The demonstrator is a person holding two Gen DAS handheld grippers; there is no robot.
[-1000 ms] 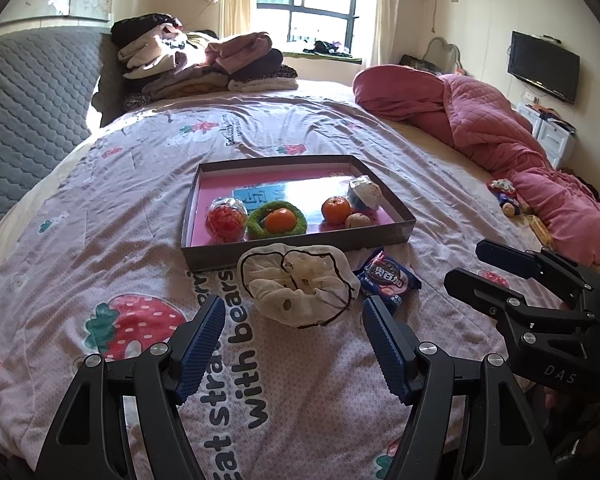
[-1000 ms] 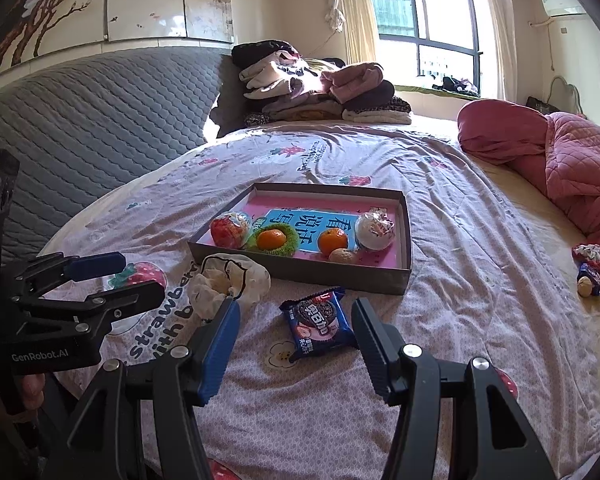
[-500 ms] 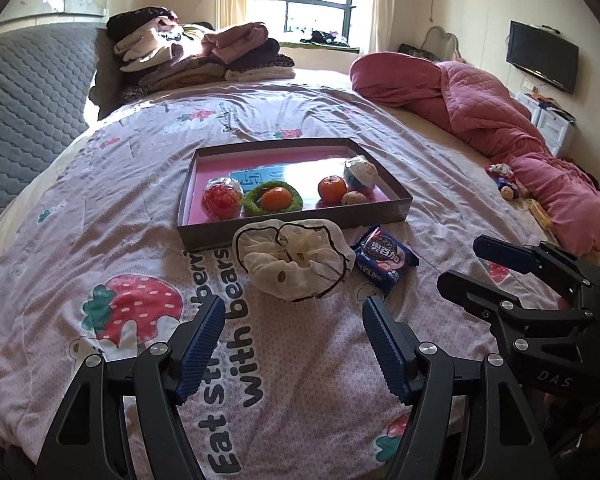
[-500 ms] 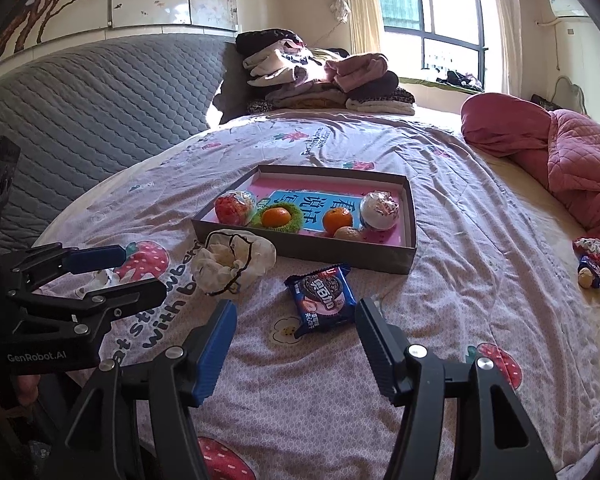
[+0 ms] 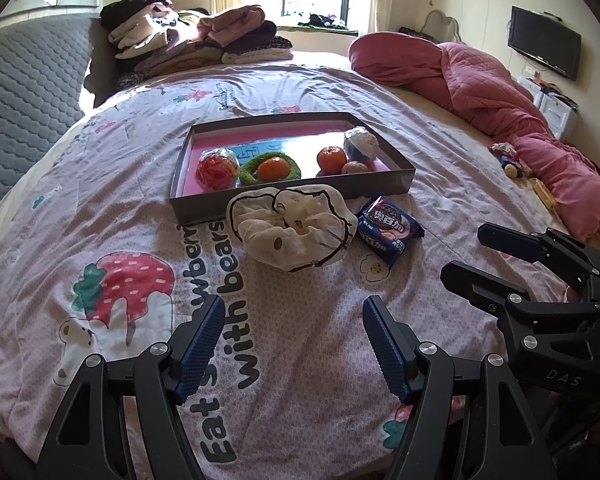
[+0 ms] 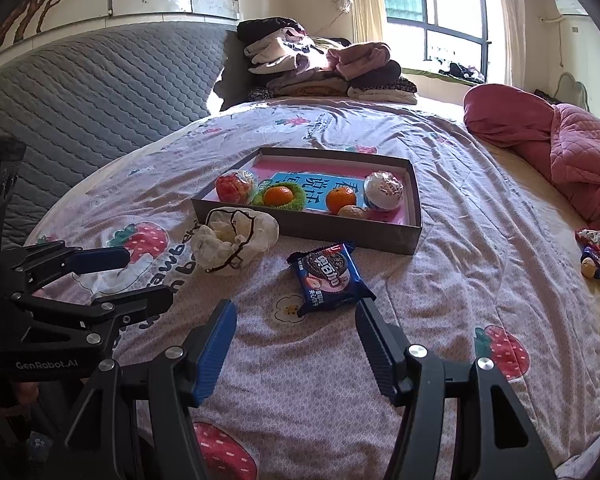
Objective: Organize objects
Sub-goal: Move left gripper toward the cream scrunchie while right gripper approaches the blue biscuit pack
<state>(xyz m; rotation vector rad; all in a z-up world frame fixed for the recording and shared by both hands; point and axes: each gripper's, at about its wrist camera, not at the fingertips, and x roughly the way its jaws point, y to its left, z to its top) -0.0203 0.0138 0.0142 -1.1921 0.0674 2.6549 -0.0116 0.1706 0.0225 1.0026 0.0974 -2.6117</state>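
Approach step is judged in hand. The left gripper (image 5: 292, 344) is held spread and empty, aimed at the cream scrunchie (image 5: 290, 230), which lies on the bedspread (image 5: 100, 208) touching the near wall of the shallow box (image 5: 404, 178). The right gripper (image 6: 296, 334), jaws just widened and nothing between them, is lined up near the blue biscuit packet (image 6: 328, 276), just right of the scrunchie. Next, a descent onto each item, then closure, is called for.

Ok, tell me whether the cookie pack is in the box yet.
Out. The cookie pack lies on the bedspread just before the box.
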